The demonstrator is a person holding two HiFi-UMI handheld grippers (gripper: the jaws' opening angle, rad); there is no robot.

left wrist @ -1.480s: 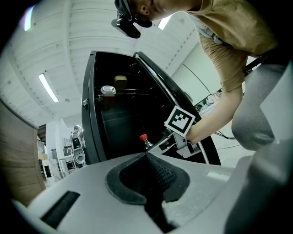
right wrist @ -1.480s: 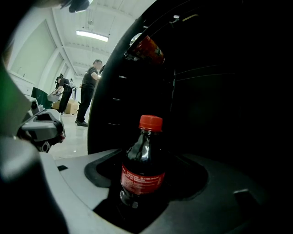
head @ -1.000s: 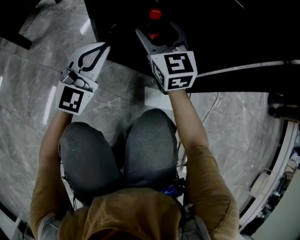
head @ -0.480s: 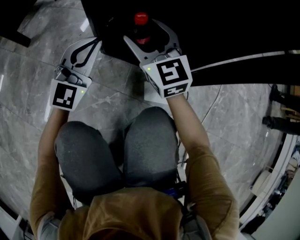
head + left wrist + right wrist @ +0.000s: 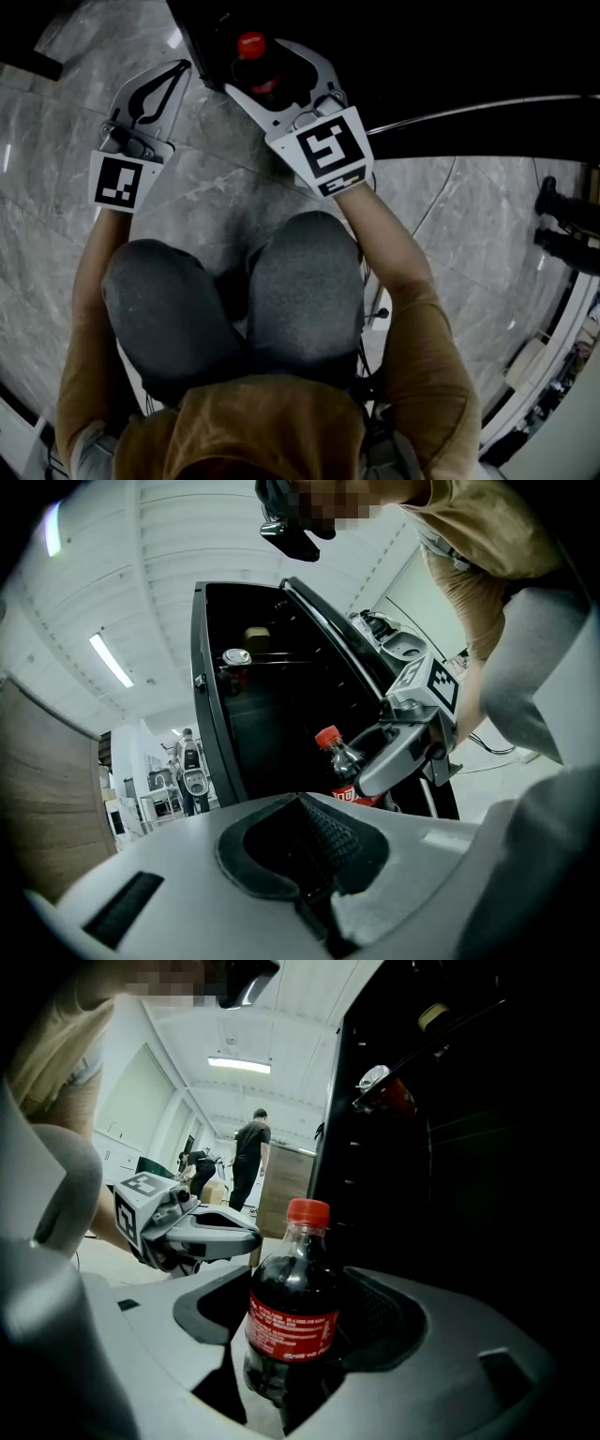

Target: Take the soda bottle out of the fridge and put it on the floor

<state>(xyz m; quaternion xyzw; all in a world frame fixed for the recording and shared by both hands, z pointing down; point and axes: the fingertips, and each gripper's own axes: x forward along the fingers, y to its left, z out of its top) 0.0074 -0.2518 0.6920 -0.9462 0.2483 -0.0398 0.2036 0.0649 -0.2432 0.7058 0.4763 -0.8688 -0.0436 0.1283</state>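
Your knees [image 5: 234, 309] sit nearest, low in the head view. At 11 o'clock your left claw [image 5: 178, 67] is closed on nothing, over the grey floor [image 5: 216, 187]. At 12 o'clock your right claw [image 5: 267, 61] clamps the red-capped soda bottle [image 5: 292, 1326] upright, at the mouth of the open black fridge [image 5: 244, 724].

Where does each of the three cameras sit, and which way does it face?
Head view: on the head, facing down at knees, left gripper and right gripper holding the soda bottle.
Left gripper view: on the shut left gripper, facing the fridge; torso shows.
Right gripper view: along jaws clamping the soda bottle; a knee shows.
All three share the soda bottle.
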